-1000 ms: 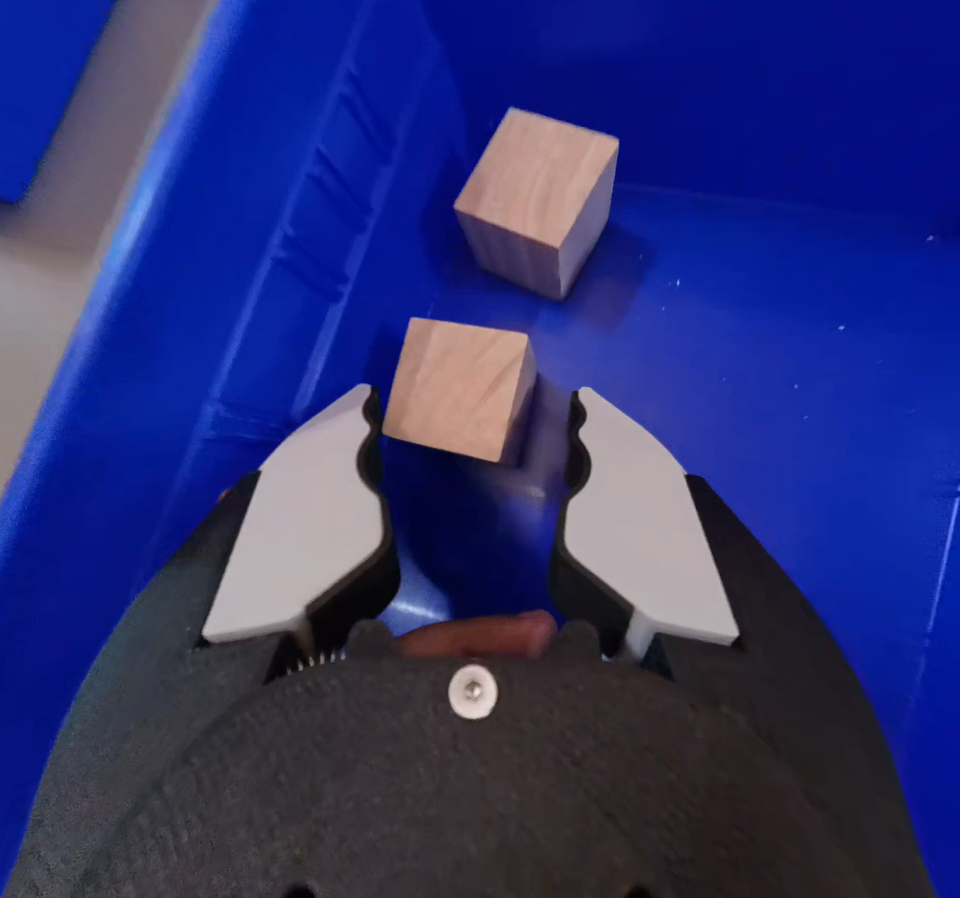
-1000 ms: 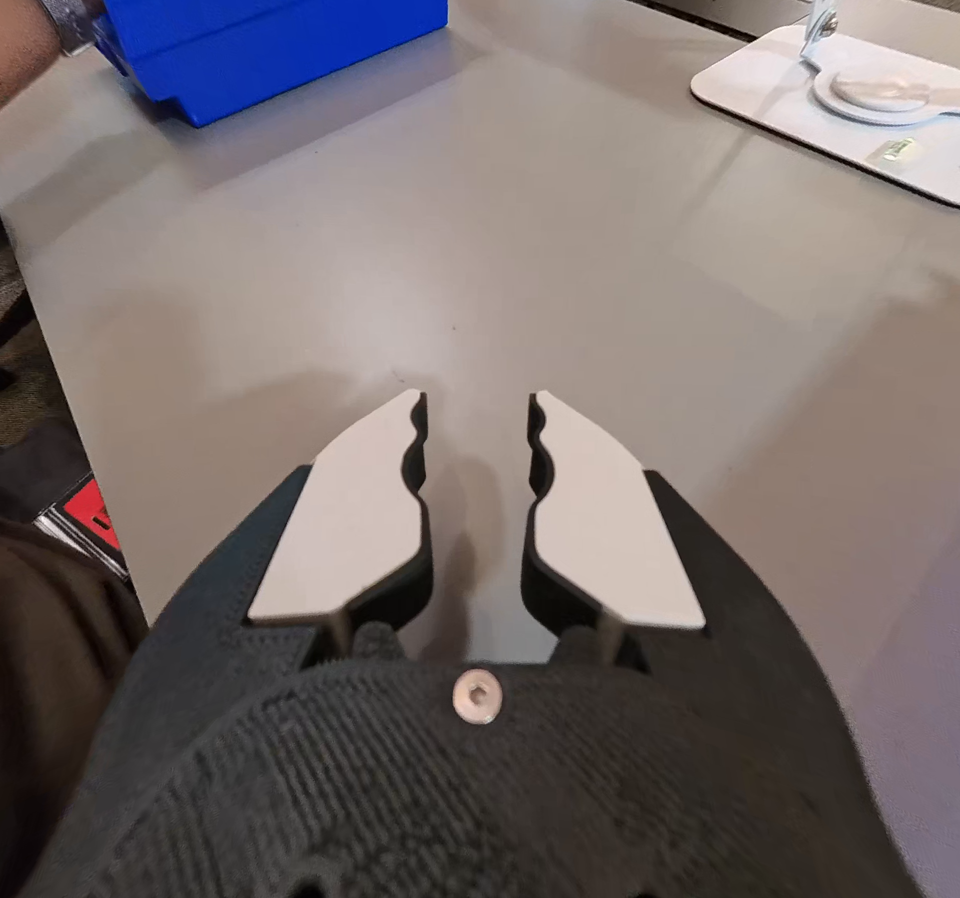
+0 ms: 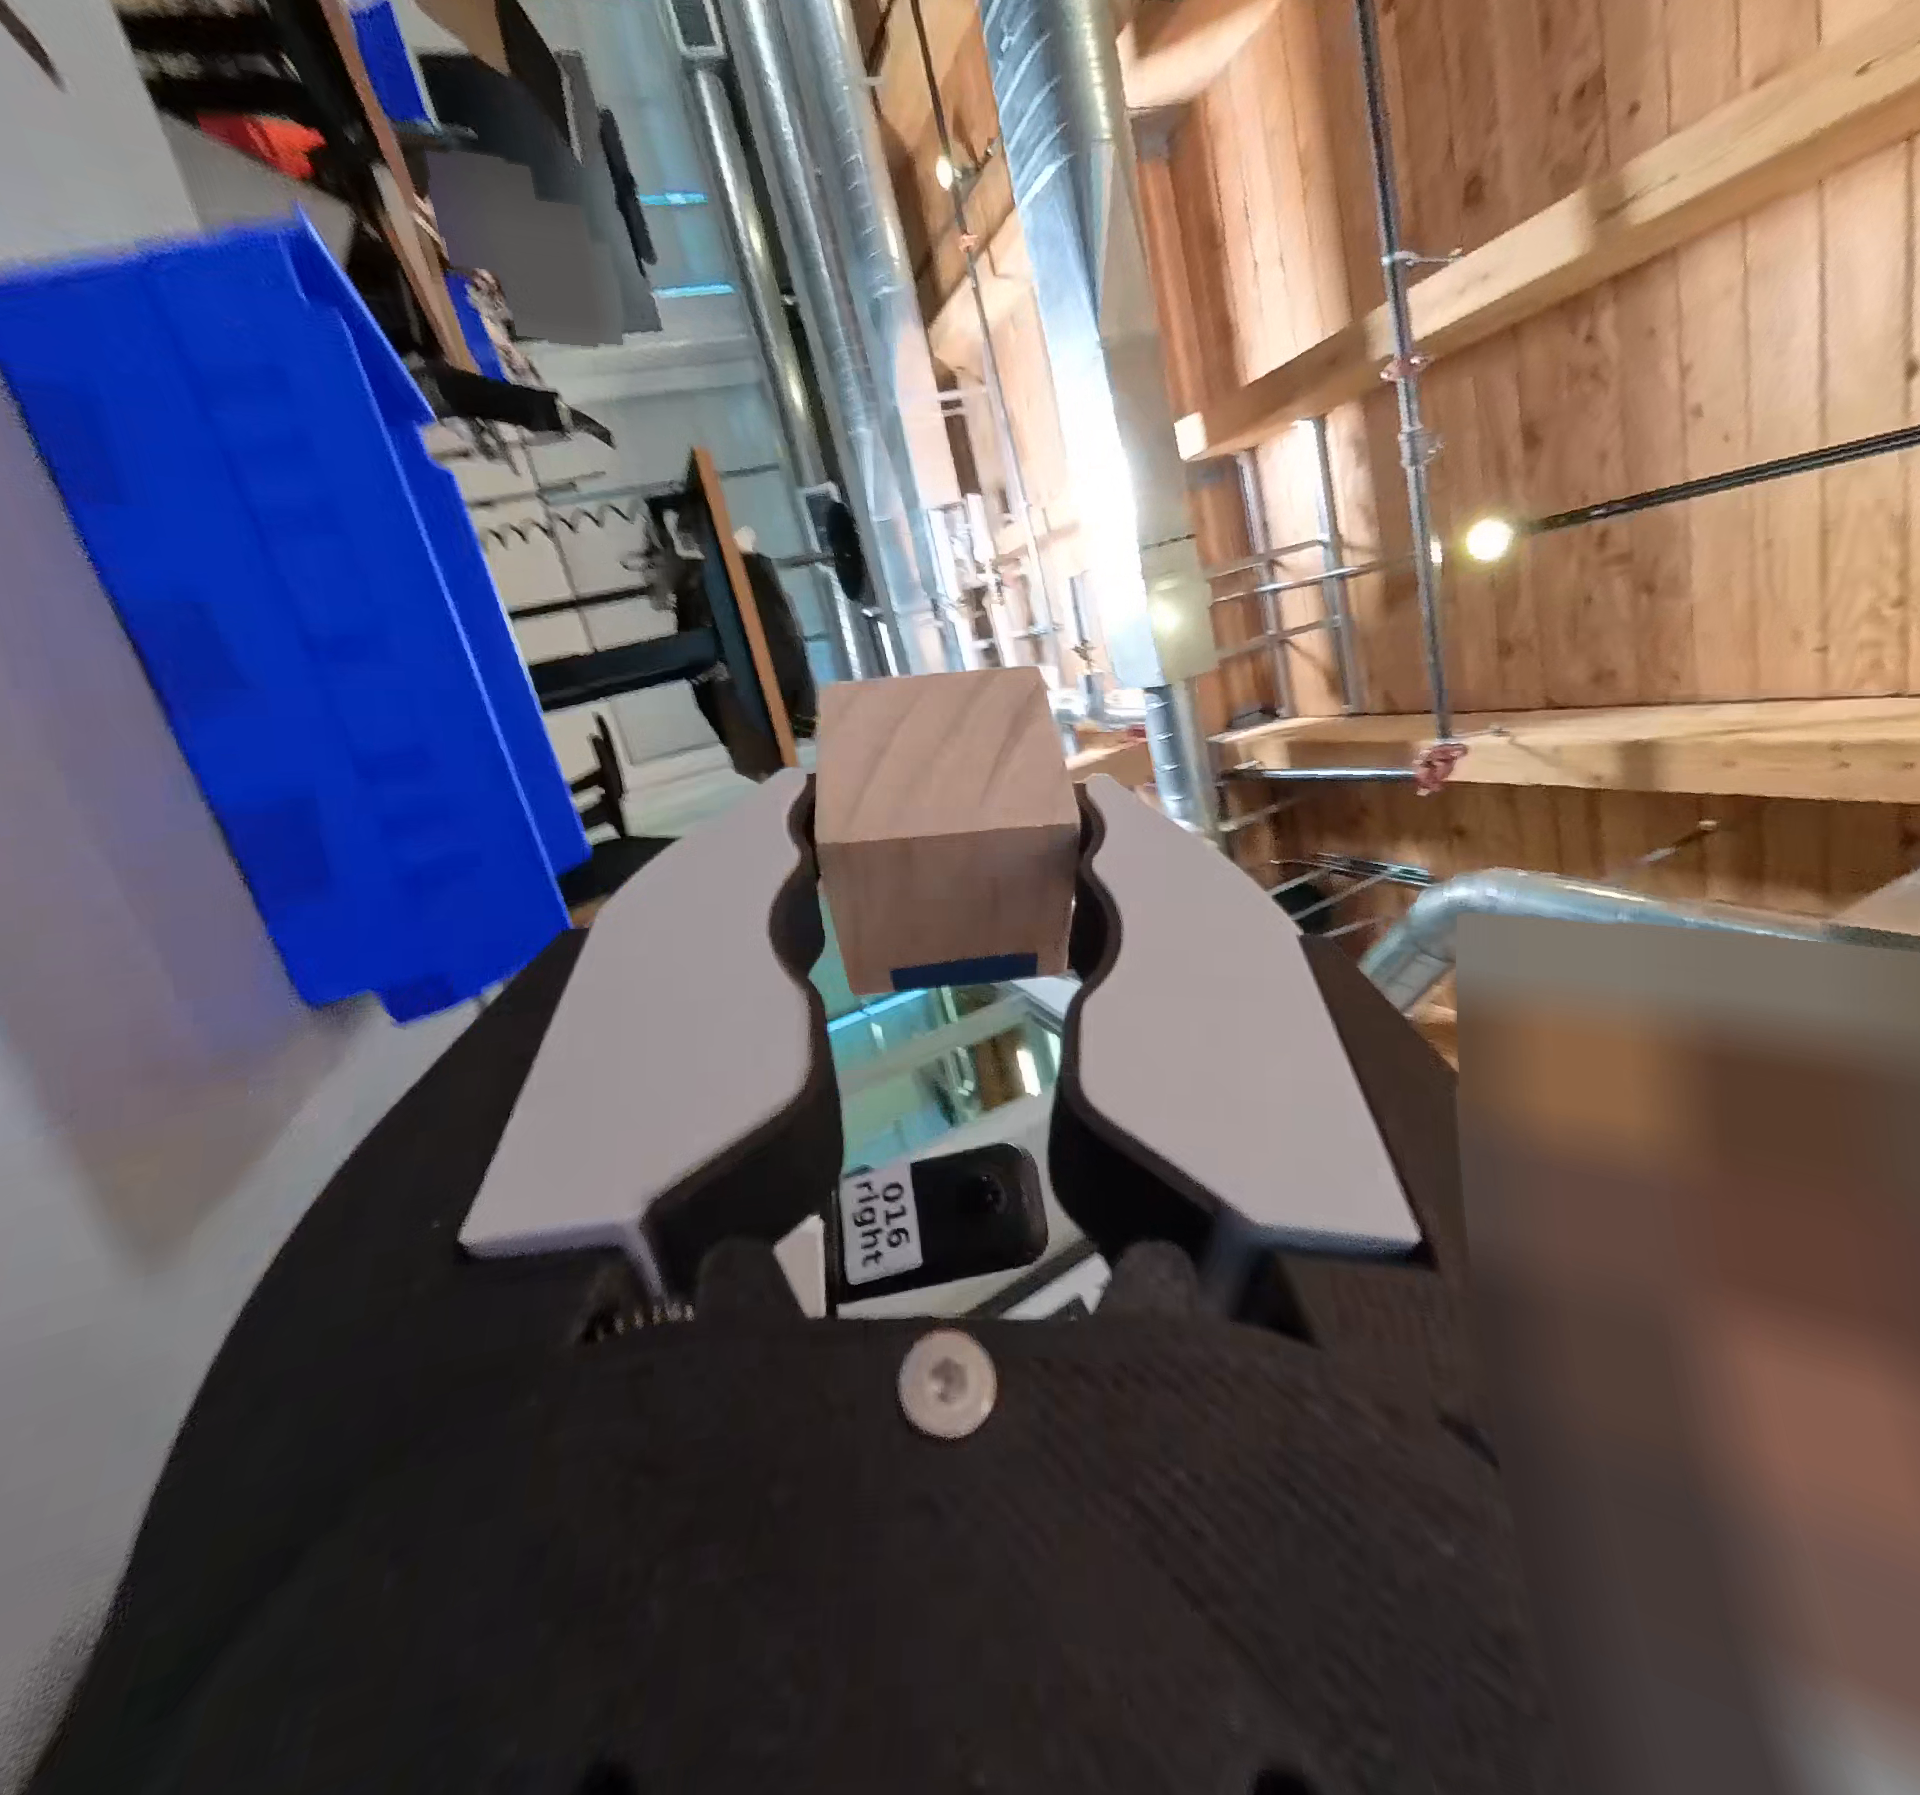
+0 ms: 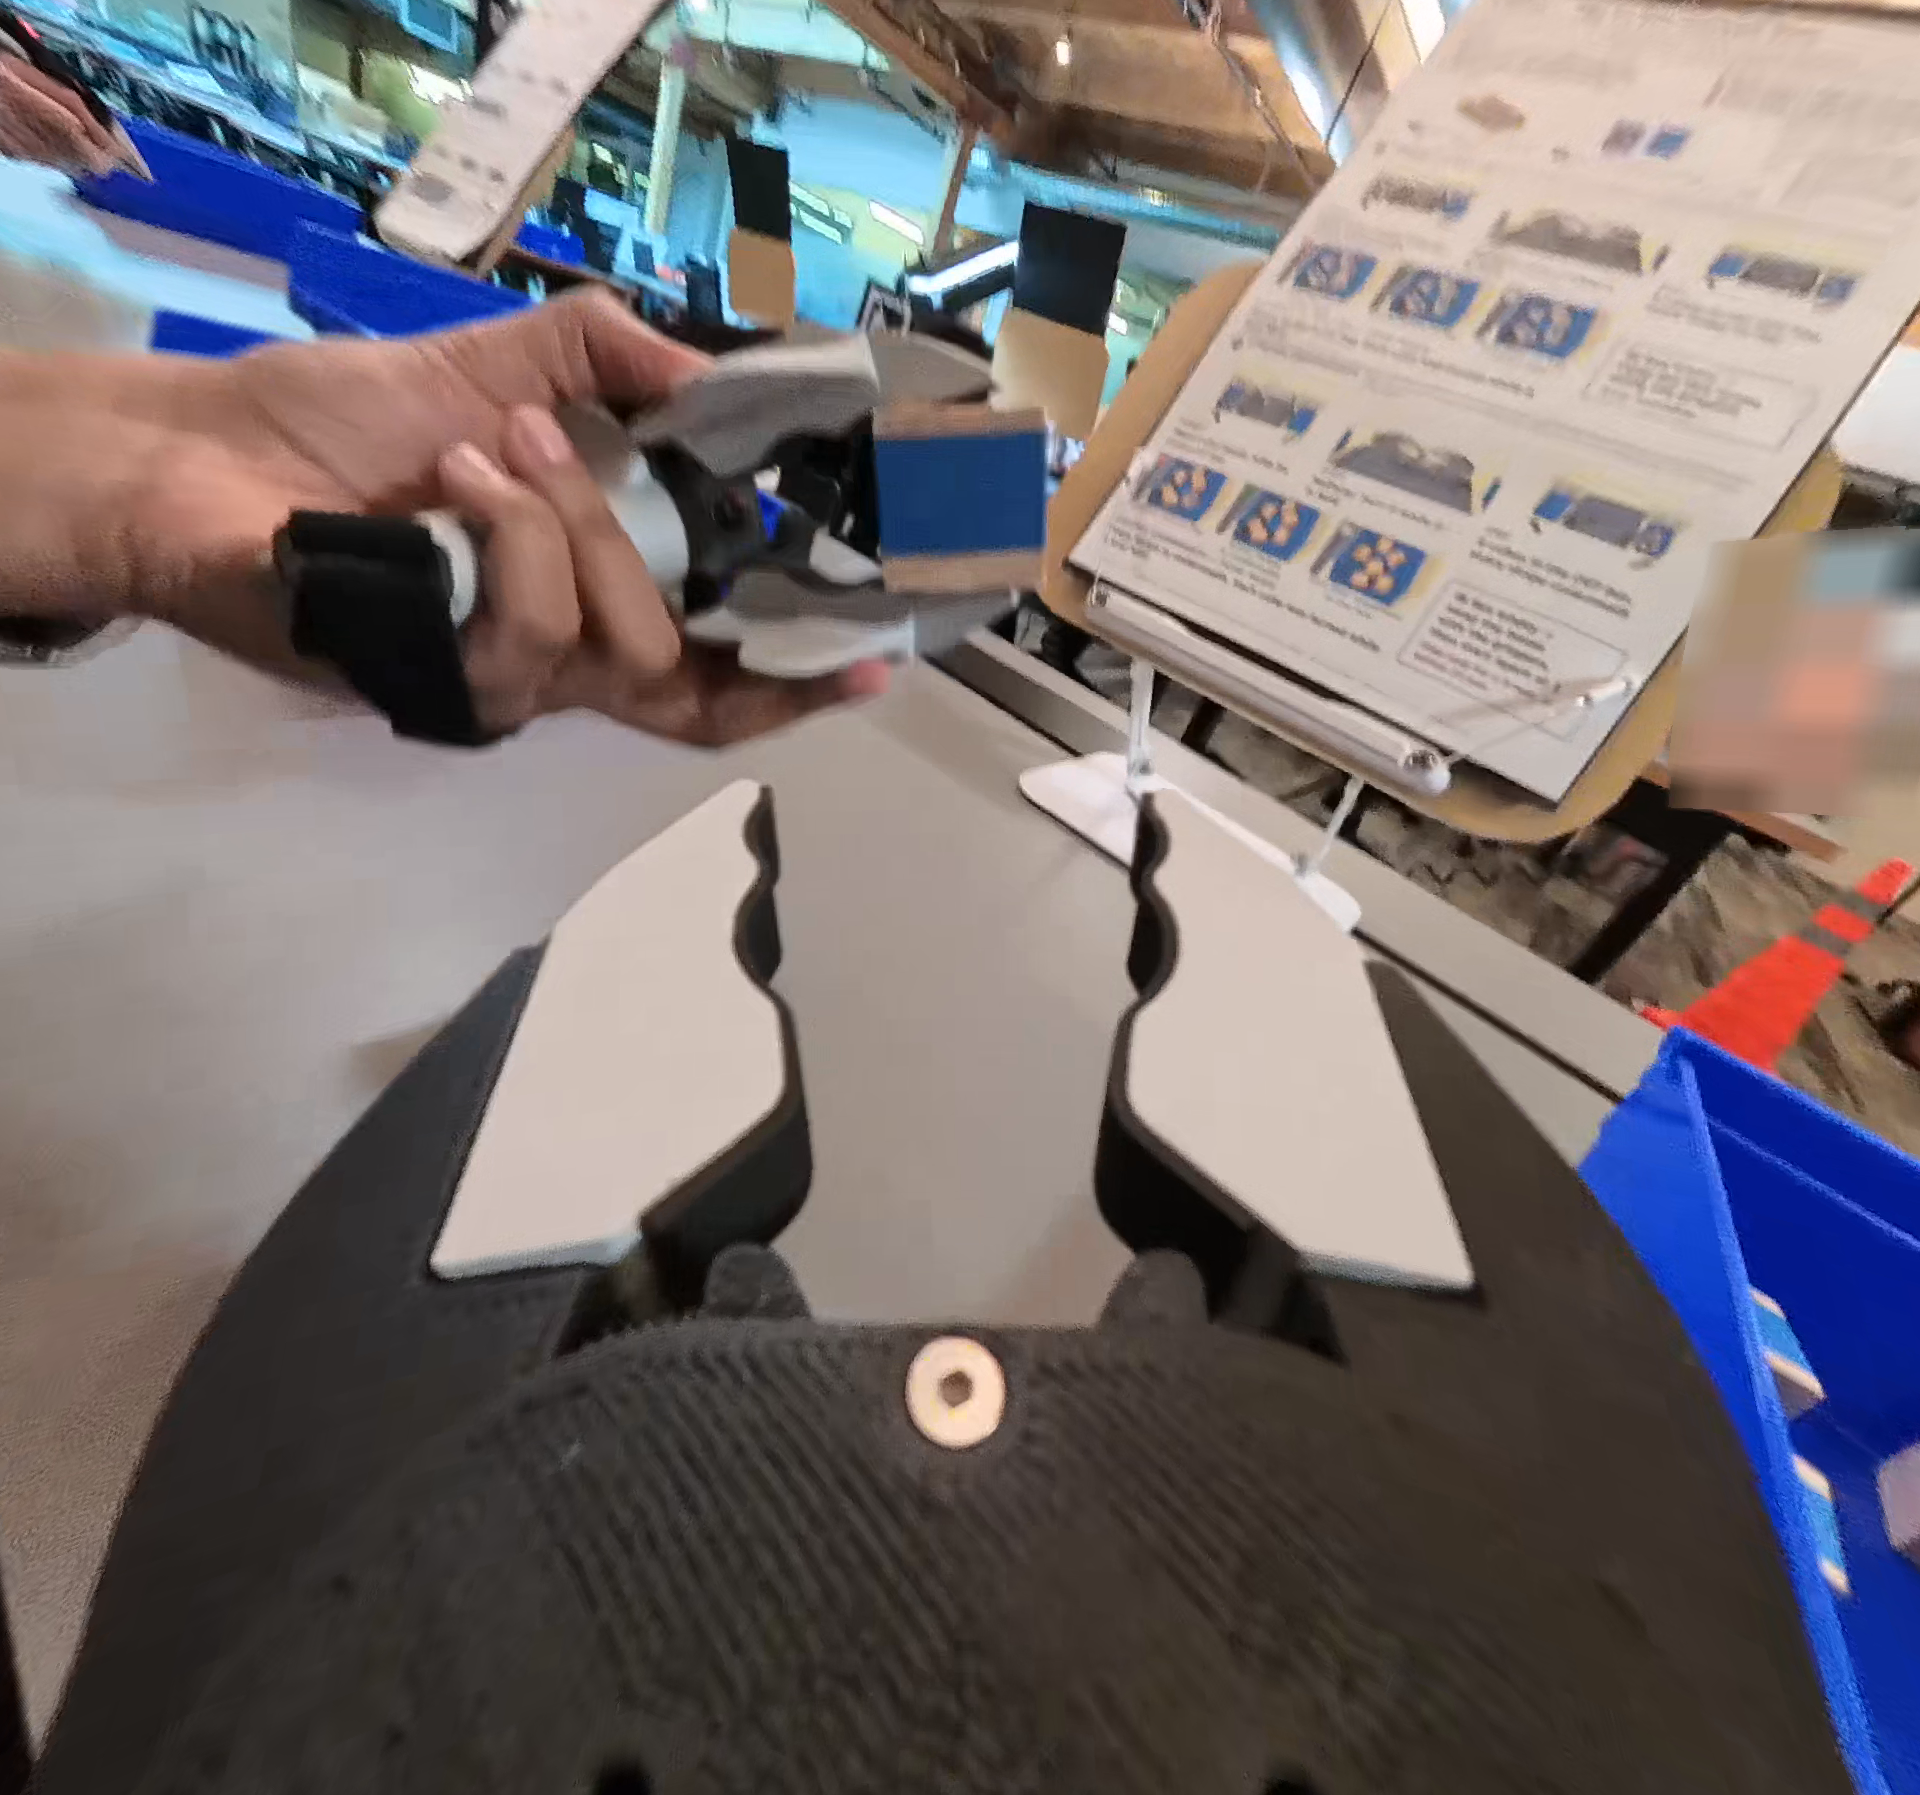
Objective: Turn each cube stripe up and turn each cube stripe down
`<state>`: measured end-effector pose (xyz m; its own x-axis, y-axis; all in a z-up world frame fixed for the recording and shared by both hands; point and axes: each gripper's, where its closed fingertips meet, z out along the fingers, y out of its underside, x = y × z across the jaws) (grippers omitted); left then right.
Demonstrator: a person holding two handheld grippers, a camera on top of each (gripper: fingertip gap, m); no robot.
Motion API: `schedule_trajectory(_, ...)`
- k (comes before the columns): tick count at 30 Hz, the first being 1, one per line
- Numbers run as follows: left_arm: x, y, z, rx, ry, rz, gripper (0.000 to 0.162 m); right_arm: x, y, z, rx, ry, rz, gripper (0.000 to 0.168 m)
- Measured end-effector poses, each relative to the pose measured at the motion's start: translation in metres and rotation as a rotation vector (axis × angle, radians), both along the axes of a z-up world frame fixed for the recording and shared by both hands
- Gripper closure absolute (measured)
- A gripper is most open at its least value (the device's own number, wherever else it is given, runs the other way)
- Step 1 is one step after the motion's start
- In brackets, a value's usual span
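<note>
Above the worktop (image 4: pixel 260 914), the left tool (image 3: pixel 945 846) clamps the wood cube (image 3: pixel 940 810) by two opposite plain faces, w/ the blue stripe face (image 4: pixel 958 496) turned sideways toward the right tool (image 4: pixel 951 820), which hangs wide and empty. Cube looks light, stiff, smooth-sided (slip risk, probably), so flat faces are the hold; no long axis.
</note>
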<state>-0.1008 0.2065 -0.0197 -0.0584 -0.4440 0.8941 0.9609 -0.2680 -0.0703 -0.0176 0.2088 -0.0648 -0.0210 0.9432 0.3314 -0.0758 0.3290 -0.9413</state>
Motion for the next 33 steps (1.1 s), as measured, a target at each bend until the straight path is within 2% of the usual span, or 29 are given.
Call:
schedule_trajectory(5,0.052,0.001,-0.001,0.066,-0.074,-0.118,0.118,0.009,-0.010,0.017,0.080,0.150,-0.019,0.104)
schedule_trajectory(11,0.082,0.001,-0.006,0.080,-0.118,-0.209,0.118,0.013,-0.018,0.024,0.110,0.198,-0.007,0.106)
schedule_trajectory(15,0.094,0.001,-0.010,0.065,-0.124,-0.254,0.118,0.014,-0.014,0.026,0.131,0.214,-0.033,0.125)
schedule_trajectory(23,0.100,-0.002,-0.005,0.103,-0.139,-0.334,0.116,0.017,-0.016,0.035,0.130,0.230,-0.010,0.126)
schedule_trajectory(27,0.098,0.000,-0.009,0.085,-0.108,-0.317,0.114,0.020,-0.018,0.041,0.105,0.240,0.004,0.126)
schedule_trajectory(30,0.092,0.003,-0.018,0.054,-0.084,-0.278,0.112,0.022,-0.013,0.049,0.076,0.255,-0.031,0.127)
schedule_trajectory(33,0.082,0.008,-0.032,0.018,-0.070,-0.240,0.107,0.024,0.010,0.061,0.067,0.256,-0.152,0.127)
